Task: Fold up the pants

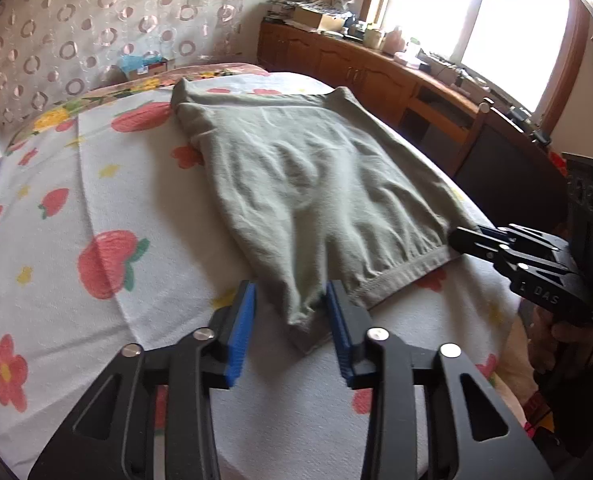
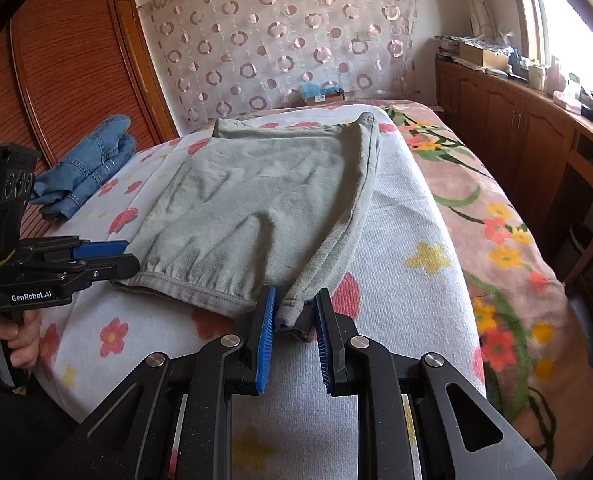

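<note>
The grey-green pants [image 1: 308, 168] lie flat on the flowered bed sheet [image 1: 96, 200], partly folded into a broad panel. They stretch away from both grippers toward the curtained head of the bed. The elastic waistband forms the near edge and runs crosswise between the two tools. One leg is doubled along the panel's right side, with its long axis running from the far corner back to a cuff at the near right corner. The right gripper [image 2: 294, 300] sits at that cuff. The rolled hem fills the narrow gap between its blue pads, so it is judged to be clamped on the pants. The left gripper [image 1: 290, 292] sits at the near left corner, where a bunched point of cloth lies between its pads. The cloth rests against one pad and a sliver of sheet shows at the other, so whether it is pinched cannot be settled. Neither hand is nearer: each is at its own corner of the near edge, and the cloth lies straight ahead of both. Any fold away from the person would therefore carry this edge along the leg's axis toward the far edge. A folded pair of jeans [image 2: 88, 168] rests well apart at the far left. Legible writing: "GenRobot.AI" on the left tool's body and "DAS" on the right tool's side. The print on the boxes by the curtain is too small to read.
</note>
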